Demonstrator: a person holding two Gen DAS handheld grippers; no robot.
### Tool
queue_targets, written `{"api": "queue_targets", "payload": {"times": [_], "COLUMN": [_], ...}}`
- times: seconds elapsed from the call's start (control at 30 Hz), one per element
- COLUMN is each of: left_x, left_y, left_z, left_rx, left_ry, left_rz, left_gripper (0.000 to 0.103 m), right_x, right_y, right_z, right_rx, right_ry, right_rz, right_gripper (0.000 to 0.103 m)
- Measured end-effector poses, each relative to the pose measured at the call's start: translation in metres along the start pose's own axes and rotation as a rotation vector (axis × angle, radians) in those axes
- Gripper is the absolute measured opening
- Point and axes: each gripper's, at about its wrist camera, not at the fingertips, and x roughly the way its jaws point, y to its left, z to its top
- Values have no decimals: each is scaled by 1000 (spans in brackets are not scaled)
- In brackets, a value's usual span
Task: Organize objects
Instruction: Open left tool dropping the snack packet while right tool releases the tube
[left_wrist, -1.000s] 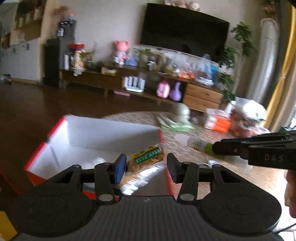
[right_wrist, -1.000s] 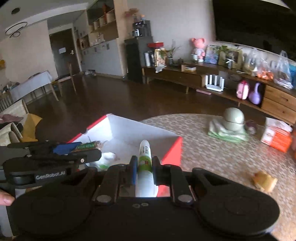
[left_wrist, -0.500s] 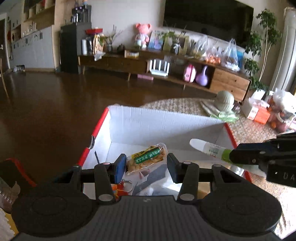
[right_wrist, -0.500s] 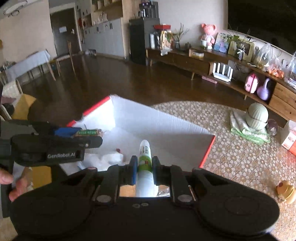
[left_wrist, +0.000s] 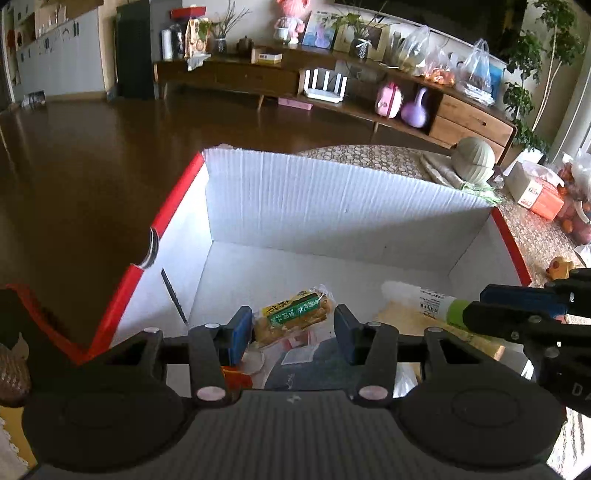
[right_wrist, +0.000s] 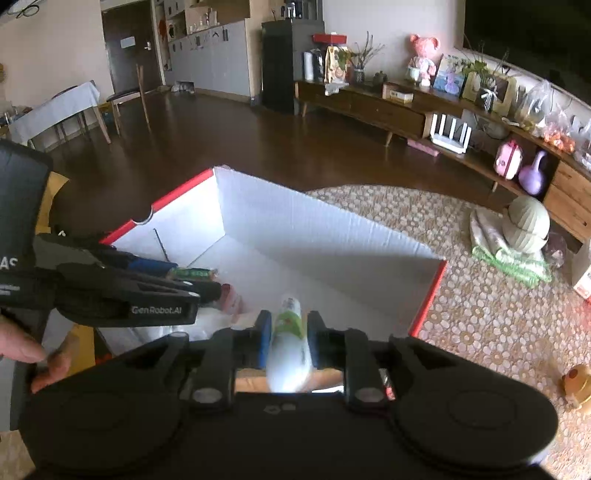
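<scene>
Both grippers sit over the red-edged white box (left_wrist: 332, 206). Left gripper (left_wrist: 293, 328) is clamped on a yellow-green snack packet (left_wrist: 291, 314). Right gripper (right_wrist: 288, 338) jaws have just been opening; the white-green tube (right_wrist: 290, 343) lies between them, blurred, grip loosened.

Patterned table (right_wrist: 480, 314) under box (right_wrist: 332, 236)

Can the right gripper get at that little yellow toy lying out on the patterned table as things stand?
Probably not yet: the right gripper has a white and green tube between its fingers over the box. The yellow toy lies uncovered on the table, so the way looks free afterwards.
</scene>
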Motion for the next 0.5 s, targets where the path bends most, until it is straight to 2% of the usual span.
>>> {"api": "queue_targets", "payload": {"times": [0.03, 0.1, 0.17, 0.23, 0.3, 0.5], "left_x": [0, -2, -4, -7, -11, -32], "left_y": [1, 1, 4, 3, 3, -1], "left_z": [-1, -3, -3, -2, -4, -8], "left_rx": [-1, -10, -24, -31, -27, -13], "left_ry": [-1, -3, -16, -32, -48, -96], "left_rz": [0, 4, -3, -3, 0, 1], "left_gripper": [49, 55, 62, 65, 72, 73], "right_x": [-3, -8, -14, -20, -26, -49], "right_y": [-1, -3, -3, -4, -4, 1], "right_z": [0, -1, -1, -2, -2, -4], "right_rx": [1, 11, 17, 14, 17, 4], "right_ry": [-8, -19, -38, -50, -57, -92], "right_rz": [10, 21, 26, 29, 35, 48], "right_gripper": [26, 42, 50, 52, 54, 59]}}
